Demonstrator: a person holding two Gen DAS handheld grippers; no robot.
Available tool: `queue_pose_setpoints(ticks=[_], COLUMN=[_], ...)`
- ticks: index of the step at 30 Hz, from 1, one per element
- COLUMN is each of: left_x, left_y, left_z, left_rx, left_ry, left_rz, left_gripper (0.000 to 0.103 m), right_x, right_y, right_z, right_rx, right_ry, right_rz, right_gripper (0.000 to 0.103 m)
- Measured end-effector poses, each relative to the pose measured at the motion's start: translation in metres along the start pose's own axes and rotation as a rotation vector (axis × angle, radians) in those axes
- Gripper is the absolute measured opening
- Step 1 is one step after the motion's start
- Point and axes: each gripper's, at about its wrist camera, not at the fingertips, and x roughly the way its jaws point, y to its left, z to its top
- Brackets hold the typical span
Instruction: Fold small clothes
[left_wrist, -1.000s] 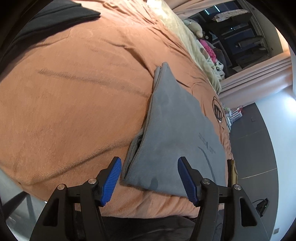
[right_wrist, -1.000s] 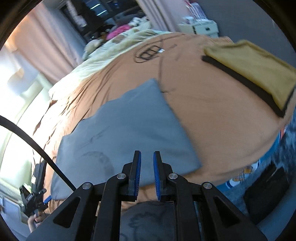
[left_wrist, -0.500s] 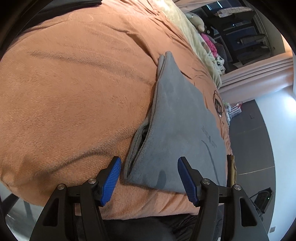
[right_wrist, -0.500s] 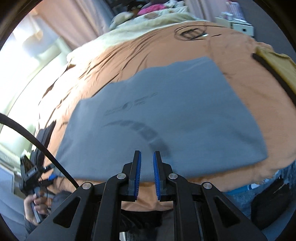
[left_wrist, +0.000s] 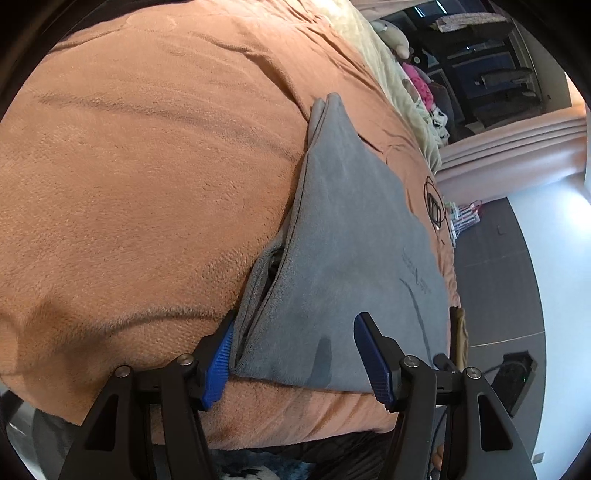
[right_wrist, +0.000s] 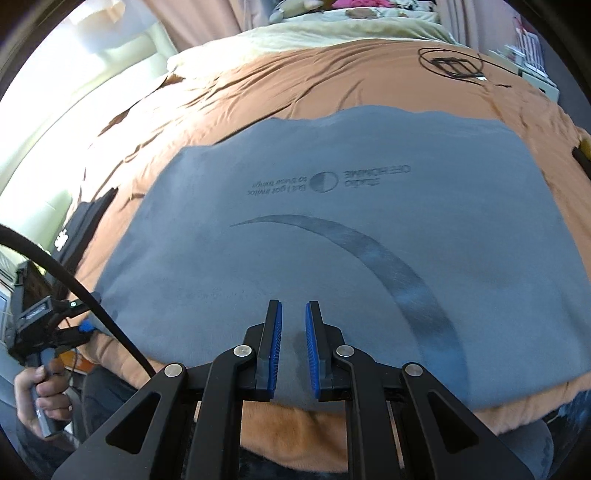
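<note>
Folding under way on an orange blanket (left_wrist: 155, 192) spread over a bed. Grey garment (right_wrist: 332, 229) lying flat near the blanket's near edge, printed side up, already doubled at least once to judge by the layered edge gaping at its near-left corner in the left wrist view. Left gripper (left_wrist: 291, 354) poised low at that corner, jaws closing with the stacked layers between them, pads not yet seen to press on the cloth. Right gripper (right_wrist: 293, 350) hovering over the garment's near edge, blue fingers (right_wrist: 275, 347) drawn almost together with a narrow gap, nothing between them. A hand (right_wrist: 40, 398) on the left gripper's handle visible at the edge of the right wrist view. Yellow cloth with a dark border (right_wrist: 583, 149) barely showing at the far right, a dark item (right_wrist: 79, 229) at the blanket's left side; whether folded, impossible to tell. Judged stage: partway through, corner grab pending, at least one more fold left.
</note>
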Motion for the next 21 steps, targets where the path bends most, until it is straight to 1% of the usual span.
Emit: queue_pose_setpoints(ticks=[1, 2, 3, 4, 5, 7, 10, 14, 16, 21], left_x=[-0.001, -0.001, -0.002, -0.002, -0.002, -0.003, -0.004, -0.008, -0.009, -0.015], left_y=[0.001, 0.003, 0.007, 0.009, 0.010, 0.011, 0.012, 0.008, 0.007, 0.004], left_z=[-0.004, -0.007, -0.010, -0.013, -0.016, -0.018, -0.018, -0.021, -0.022, -0.024], left_rx=[-0.003, -0.011, -0.024, -0.034, -0.038, -0.036, -0.048, -0.059, -0.073, -0.102], left_ry=[0.001, 0.000, -0.002, -0.003, -0.008, -0.022, -0.030, -0.047, -0.056, -0.078], left_rz=[-0.001, -0.007, -0.014, -0.019, -0.019, -0.006, -0.002, -0.010, -0.018, -0.024], left_gripper=[0.051, 0.046, 0.037, 0.031, 0.028, 0.017, 0.009, 0.007, 0.006, 0.006], right_x=[0.006, 0.012, 0.016, 0.020, 0.025, 0.030, 0.030, 0.025, 0.019, 0.008], right_y=[0.004, 0.008, 0.012, 0.016, 0.019, 0.025, 0.030, 0.038, 0.041, 0.045], right_z=[-0.001, -0.002, -0.006, -0.008, -0.013, -0.020, -0.030, -0.038, -0.037, -0.019], right_rx=[-0.011, -0.018, -0.022, -0.028, -0.042, -0.065, -0.078, -0.099, -0.110, -0.119], right_ry=[0.002, 0.007, 0.012, 0.020, 0.028, 0.036, 0.030, 0.045, 0.055, 0.026], right_rz=[-0.009, -0.015, -0.018, -0.023, -0.034, -0.057, -0.076, -0.086, -0.094, -0.104], right_gripper=[0.010, 0.010, 0.009, 0.009, 0.009, 0.008, 0.008, 0.008, 0.006, 0.005])
